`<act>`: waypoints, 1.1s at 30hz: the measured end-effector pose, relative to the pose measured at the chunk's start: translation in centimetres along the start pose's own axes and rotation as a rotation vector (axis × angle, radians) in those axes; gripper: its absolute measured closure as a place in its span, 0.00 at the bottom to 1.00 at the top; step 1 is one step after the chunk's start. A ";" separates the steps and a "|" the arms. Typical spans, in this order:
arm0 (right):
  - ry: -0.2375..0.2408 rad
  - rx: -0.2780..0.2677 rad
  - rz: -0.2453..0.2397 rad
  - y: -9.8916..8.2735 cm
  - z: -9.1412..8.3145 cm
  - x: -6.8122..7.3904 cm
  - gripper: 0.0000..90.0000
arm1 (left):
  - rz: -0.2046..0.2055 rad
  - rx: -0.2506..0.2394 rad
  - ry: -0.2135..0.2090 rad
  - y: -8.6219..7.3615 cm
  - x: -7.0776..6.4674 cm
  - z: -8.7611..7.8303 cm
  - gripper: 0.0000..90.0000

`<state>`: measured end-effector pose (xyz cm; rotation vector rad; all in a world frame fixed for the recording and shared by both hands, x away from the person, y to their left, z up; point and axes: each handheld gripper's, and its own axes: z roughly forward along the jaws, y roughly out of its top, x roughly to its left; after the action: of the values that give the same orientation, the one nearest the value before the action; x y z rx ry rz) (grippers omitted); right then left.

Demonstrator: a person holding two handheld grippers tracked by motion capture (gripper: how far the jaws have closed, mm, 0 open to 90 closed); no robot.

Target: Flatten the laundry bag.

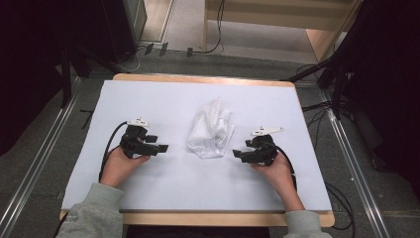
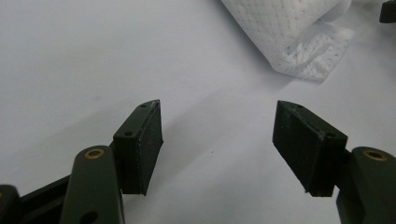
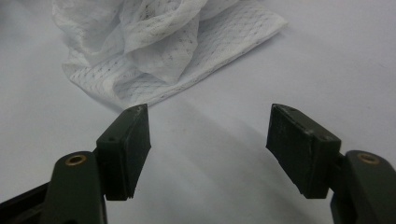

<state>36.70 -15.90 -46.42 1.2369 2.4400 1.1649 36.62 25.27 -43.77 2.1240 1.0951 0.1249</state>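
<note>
Now we are holding both grippers, left [image 1: 159, 147] and right [image 1: 239, 154], with fingers wide beside the crumpled cloth [image 1: 210, 130]; the gripper views are showing its mesh weave, and bare table [image 1: 163, 183] is lying around.

A wooden tabletop [image 1: 208, 79] is carrying a white sheet [image 1: 163, 99] that is covering nearly all of it, leaving a thin wood edge showing at the far and near sides. A crumpled white cloth [image 1: 210, 130] is lying on the sheet near its middle, bunched up, with one flat corner spreading out.
</note>
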 end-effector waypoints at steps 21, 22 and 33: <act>0.005 -0.027 0.030 2.6 0.6 0.2 0.99 | 0.000 -0.012 0.001 0.0 -0.1 -0.2 0.38; 0.004 -0.009 0.034 2.9 1.5 -0.1 0.99 | 0.001 -0.013 0.002 0.0 -0.1 -0.2 0.38; 0.053 0.008 0.028 4.0 4.0 0.9 0.99 | -0.008 -0.020 0.010 -0.5 0.1 -0.8 0.38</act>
<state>40.40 -11.55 -46.11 1.2622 2.4754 1.2116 36.07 25.96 -43.54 2.1031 1.1037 0.1423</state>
